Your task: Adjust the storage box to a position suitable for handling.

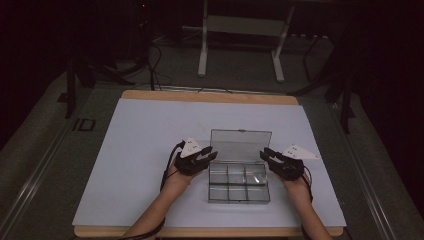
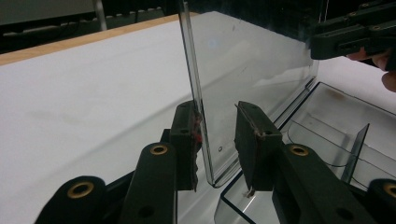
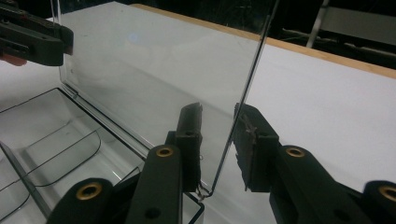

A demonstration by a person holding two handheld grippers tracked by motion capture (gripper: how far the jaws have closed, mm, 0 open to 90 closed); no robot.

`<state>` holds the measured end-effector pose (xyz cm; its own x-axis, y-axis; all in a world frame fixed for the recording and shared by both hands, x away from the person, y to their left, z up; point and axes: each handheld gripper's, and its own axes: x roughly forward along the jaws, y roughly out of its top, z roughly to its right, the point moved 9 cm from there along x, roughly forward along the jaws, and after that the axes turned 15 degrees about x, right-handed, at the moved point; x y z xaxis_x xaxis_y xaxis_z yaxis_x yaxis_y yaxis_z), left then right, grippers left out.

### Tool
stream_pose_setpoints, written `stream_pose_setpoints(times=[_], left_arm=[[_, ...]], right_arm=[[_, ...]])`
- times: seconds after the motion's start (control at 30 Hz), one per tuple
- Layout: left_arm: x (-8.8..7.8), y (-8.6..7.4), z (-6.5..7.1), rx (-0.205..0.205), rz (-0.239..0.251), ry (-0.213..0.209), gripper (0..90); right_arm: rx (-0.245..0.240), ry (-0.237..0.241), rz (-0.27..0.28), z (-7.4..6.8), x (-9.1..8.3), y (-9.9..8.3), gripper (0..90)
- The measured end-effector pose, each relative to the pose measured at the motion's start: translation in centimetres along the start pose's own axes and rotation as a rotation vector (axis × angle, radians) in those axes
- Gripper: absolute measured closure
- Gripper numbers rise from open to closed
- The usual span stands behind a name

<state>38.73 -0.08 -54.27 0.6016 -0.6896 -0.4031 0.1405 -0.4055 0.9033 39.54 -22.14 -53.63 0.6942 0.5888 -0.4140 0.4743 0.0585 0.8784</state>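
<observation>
Centrally on the white table sits a clear plastic box with six compartments, its lid standing upright at the far edge. From the high view I see both my grippers flanking that lid: the left gripper at its left end, the right gripper at its right end, forearms entering from below. That view does not resolve the jaws. My left gripper view does: the lid's edge stands between the two pads, close against the left pad and clear of the right one, so the jaws stand apart, not clamped. My right gripper view likewise shows the lid's other edge in the gap, near the right pad, with space on the left. Each gripper view also shows the opposite gripper across the lid, and curved dividers in the tray. A metal stand lies on the floor beyond the table.
</observation>
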Motion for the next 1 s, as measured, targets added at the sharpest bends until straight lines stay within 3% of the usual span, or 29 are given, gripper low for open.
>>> stream_pose_setpoints(times=[0.77,1.0], left_arm=[[1.3,-0.7,-0.2,-0.06,-0.042,-0.009,63.9],[1.8,-1.0,-0.3,-0.104,-0.056,-0.002,63.7]], right_arm=[[0.024,-0.033,-0.029,0.4,0.9,-0.2,66.1],[0.051,-0.049,-0.045,0.6,1.2,-0.3,64.5]])
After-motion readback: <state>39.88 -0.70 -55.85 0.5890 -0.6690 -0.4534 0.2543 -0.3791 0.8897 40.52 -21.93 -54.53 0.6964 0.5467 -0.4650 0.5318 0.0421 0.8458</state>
